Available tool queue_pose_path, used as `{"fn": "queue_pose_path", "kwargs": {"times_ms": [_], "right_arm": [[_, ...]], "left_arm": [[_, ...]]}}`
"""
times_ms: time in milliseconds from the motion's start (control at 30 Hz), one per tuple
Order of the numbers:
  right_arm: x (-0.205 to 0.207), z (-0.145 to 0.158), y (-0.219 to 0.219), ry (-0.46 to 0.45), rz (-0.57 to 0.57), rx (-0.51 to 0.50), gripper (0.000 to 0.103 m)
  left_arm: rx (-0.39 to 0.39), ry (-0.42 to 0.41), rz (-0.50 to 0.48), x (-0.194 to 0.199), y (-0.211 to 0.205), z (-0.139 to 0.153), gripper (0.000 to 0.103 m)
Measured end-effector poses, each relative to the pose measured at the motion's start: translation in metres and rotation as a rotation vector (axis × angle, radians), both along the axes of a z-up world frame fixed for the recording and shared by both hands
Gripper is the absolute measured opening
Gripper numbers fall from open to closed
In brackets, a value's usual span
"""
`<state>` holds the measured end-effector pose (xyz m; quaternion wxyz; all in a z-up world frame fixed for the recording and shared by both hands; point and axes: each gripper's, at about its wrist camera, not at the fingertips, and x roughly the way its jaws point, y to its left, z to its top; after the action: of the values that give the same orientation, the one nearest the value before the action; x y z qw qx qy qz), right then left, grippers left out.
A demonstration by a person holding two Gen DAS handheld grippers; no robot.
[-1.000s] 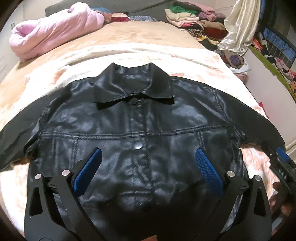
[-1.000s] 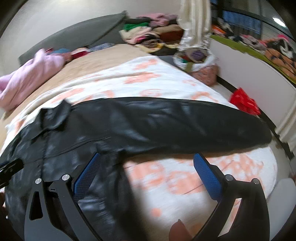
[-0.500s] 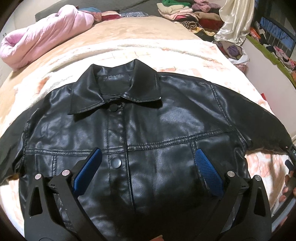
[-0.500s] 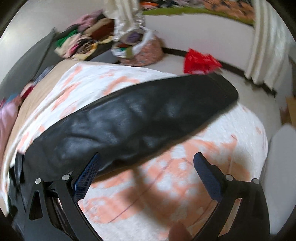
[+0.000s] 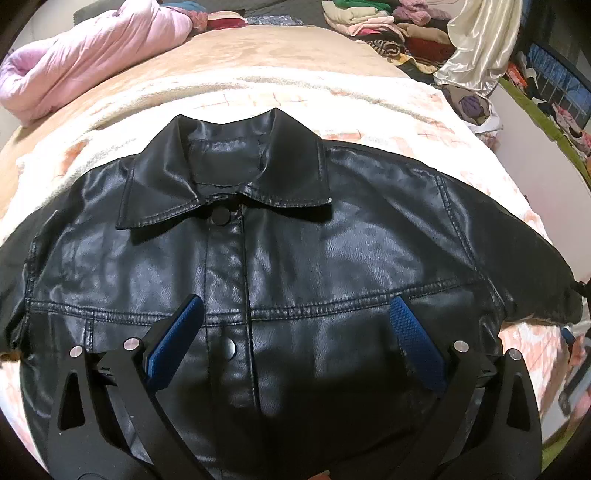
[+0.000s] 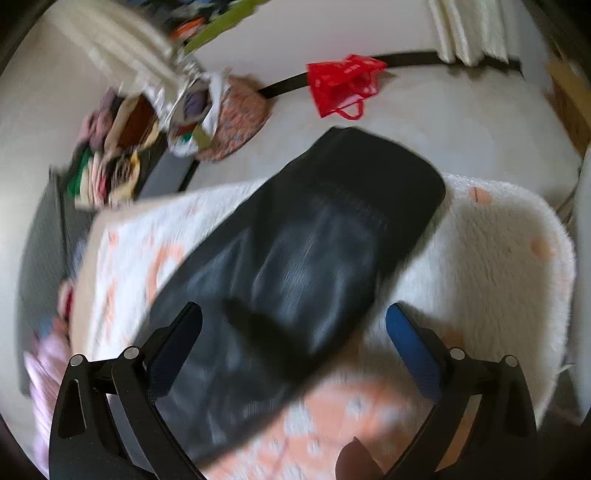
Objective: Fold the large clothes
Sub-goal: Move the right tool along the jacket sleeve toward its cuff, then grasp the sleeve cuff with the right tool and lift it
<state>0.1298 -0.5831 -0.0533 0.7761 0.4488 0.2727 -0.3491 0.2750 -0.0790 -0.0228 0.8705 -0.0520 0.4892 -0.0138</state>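
A black leather jacket (image 5: 295,266) lies flat and buttoned on the bed, collar toward the far side and both sleeves spread out. My left gripper (image 5: 295,332) hovers open above the jacket's chest, nothing between its blue pads. In the right wrist view the jacket's right sleeve (image 6: 314,258) stretches toward the bed's corner, its cuff at the edge of the blanket. My right gripper (image 6: 293,339) stands open over the sleeve's upper part, holding nothing. This view is blurred by motion.
A white and orange fleece blanket (image 5: 369,96) covers the bed. A pink quilt (image 5: 85,70) lies at the far left, and a pile of clothes (image 5: 388,26) at the far right. On the floor are a red bag (image 6: 343,85) and a bag of clothes (image 6: 207,110).
The left gripper shifted slightly, keeping over the jacket's chest. The right gripper swung round to the right, from the jacket's side to facing along the right sleeve toward its cuff.
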Motion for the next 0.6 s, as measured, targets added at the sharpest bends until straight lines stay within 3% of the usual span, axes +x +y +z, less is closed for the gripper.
{"fn": "queue_pose_path", "kwargs": {"times_ms": [67,133,167,200,300,367,600], "right_arm": [[-0.002,-0.003,-0.011,-0.052,-0.029,0.022,0.096],[-0.005,-0.003,-0.022,-0.105,-0.058,0.041,0.083],[-0.009,-0.004,-0.025,-0.136,-0.079,0.06,0.072],[-0.011,-0.006,-0.03,-0.162,-0.093,0.074,0.05],[-0.016,-0.005,-0.034,-0.263,-0.073,0.097,0.024],[-0.015,0.007,-0.029,-0.31,-0.023,0.052,0.016],[-0.002,0.087,0.024,-0.448,0.236,-0.201,0.015]], "left_arm": [[-0.012,0.0,0.006,0.002,0.0,0.002,0.094],[-0.02,-0.003,0.007,0.003,-0.001,0.005,0.094],[-0.02,-0.005,0.007,0.005,-0.002,0.006,0.094],[-0.019,-0.01,0.007,0.005,-0.003,0.009,0.094],[-0.029,-0.018,0.005,0.006,-0.004,0.014,0.094],[-0.035,-0.022,0.001,0.006,-0.004,0.018,0.094],[-0.063,-0.03,-0.002,0.002,0.005,0.031,0.094]]}}
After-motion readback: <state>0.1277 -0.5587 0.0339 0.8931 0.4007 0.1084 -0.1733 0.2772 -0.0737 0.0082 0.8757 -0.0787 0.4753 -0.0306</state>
